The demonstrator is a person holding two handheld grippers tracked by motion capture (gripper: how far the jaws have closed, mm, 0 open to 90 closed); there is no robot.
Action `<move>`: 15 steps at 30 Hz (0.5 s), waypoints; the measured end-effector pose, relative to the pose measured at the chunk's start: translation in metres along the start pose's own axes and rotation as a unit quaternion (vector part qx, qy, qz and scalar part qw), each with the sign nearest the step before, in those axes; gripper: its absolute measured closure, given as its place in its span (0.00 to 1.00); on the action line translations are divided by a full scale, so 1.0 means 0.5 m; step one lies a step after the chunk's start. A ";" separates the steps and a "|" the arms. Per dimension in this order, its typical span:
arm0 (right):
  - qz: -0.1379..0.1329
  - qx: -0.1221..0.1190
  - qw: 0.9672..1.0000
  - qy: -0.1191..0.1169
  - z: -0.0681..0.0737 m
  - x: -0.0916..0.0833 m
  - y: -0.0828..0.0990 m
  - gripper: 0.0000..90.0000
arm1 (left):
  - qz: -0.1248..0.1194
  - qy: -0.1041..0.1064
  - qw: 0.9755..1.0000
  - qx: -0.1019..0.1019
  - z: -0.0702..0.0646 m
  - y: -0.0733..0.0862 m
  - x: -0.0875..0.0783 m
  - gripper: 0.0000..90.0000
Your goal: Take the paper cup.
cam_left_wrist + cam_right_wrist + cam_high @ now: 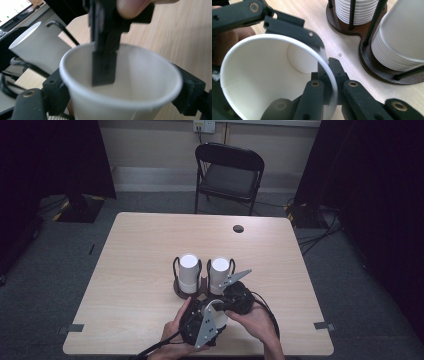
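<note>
1. My left gripper is low at the near edge of the desk. Its fingers sit wide on both sides of a white paper cup and hug its wall.
2. My right gripper is just beside it. Its fingers are pinched shut on the rim of that same cup, one inside and one outside.
3. Just past my hands stands a dark cup holder with thin black rods. Two stacks of white cups sit in it, side by side.
4. The desk is light wood with a small round hole near the far right.
5. Behind it are a black folding chair, grey carpet and dark curtains.
</note>
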State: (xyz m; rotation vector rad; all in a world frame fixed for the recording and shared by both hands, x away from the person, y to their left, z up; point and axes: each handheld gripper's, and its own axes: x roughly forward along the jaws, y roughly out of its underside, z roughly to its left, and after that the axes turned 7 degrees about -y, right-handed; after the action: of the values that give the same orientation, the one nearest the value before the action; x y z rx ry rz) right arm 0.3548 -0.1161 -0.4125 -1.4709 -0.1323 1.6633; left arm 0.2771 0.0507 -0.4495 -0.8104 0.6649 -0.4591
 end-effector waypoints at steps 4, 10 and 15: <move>0.001 0.004 1.000 -0.002 -0.004 -0.002 0.001 0.99 | 0.000 0.003 1.000 0.000 0.001 0.003 0.003 0.21; 0.006 0.004 1.000 0.001 -0.001 0.002 0.001 0.99 | 0.002 -0.002 1.000 0.002 -0.006 -0.001 0.006 0.25; -0.002 0.005 1.000 0.005 -0.001 -0.001 0.001 0.97 | -0.003 -0.003 1.000 -0.011 -0.003 -0.001 0.006 0.26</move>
State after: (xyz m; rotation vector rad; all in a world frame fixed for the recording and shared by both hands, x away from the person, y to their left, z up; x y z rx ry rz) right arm 0.3547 -0.1171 -0.4126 -1.4704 -0.1226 1.6515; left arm 0.2778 0.0478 -0.4509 -0.8339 0.6631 -0.4560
